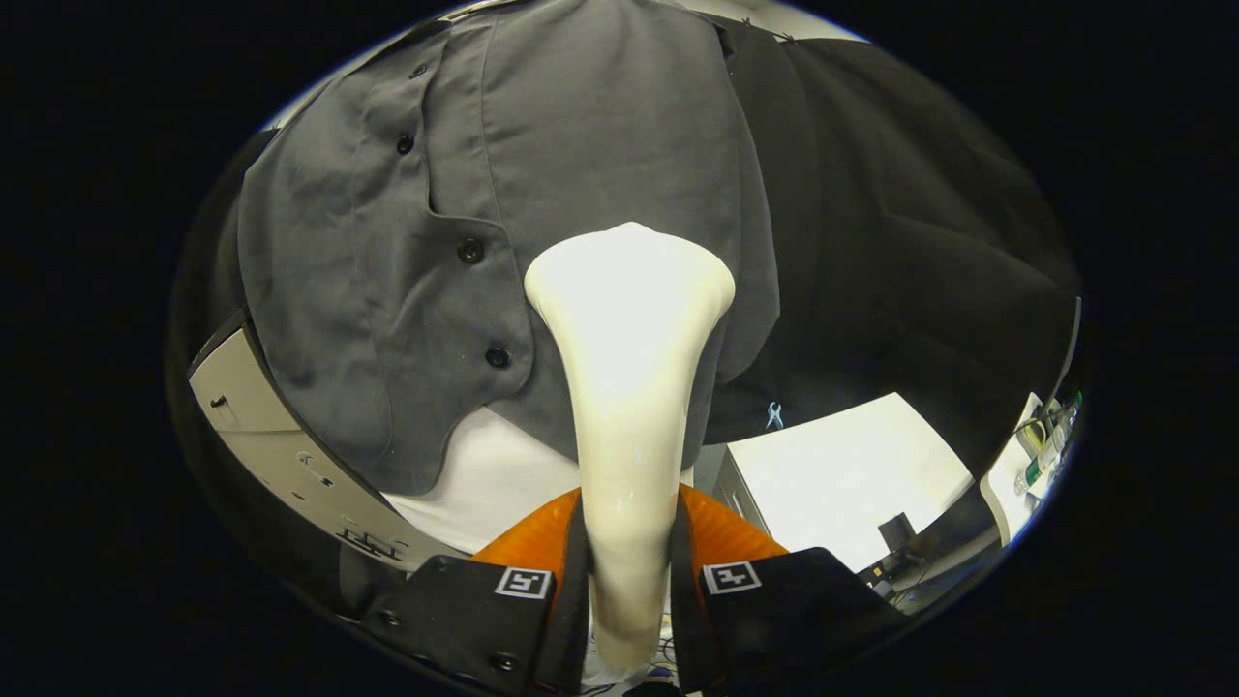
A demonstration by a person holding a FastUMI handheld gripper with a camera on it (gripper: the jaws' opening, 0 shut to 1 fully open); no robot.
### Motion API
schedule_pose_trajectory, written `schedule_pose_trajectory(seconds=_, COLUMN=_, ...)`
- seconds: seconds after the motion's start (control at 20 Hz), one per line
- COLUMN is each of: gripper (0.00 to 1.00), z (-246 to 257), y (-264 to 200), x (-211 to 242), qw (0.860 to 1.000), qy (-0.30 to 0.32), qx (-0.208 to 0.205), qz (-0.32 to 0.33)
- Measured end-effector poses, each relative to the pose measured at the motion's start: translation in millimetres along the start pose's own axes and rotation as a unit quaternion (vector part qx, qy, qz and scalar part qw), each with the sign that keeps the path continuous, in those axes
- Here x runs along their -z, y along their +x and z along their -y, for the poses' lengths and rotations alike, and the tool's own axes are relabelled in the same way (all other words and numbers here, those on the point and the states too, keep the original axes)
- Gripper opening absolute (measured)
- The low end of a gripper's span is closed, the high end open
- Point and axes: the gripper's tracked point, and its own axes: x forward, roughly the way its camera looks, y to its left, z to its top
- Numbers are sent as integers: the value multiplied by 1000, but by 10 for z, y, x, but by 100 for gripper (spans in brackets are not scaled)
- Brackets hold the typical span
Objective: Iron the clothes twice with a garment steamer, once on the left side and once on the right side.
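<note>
A white garment steamer [627, 387] rises from between my fingers, its wide head up against the cloth. My gripper [627, 542] is shut on the steamer's handle, with an orange finger [537, 542] pressing on each side. Just beyond hangs a grey button-up shirt [542, 194], its black buttons running down to the left of the steamer head. The head lies on the shirt panel to the right of the button placket, near the lower hem.
Black cloth [920, 242] hangs behind and to the right of the shirt. A white table top [842, 465] lies below on the right, with small bottles [1041, 445] at its far end. A pale grey panel [281, 445] slants below the shirt on the left.
</note>
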Motion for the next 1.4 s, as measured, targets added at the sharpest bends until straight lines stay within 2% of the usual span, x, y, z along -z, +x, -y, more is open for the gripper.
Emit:
schedule_pose_trajectory(seconds=0.45, gripper=43, z=77, y=-201, x=102, qw=1000, qy=24, qx=18, qz=2)
schedule_pose_trajectory(seconds=0.8, gripper=43, z=42, y=-816, x=-423, qw=996, qy=31, qx=22, qz=83)
schedule_pose_trajectory(seconds=1.15, gripper=43, z=-344, y=-1484, x=-912, qw=989, qy=1, qx=9, qz=148)
schedule_pose_trajectory(seconds=1.4, gripper=43, z=-797, y=-1844, x=-1170, qw=982, qy=-24, qx=-20, qz=185)
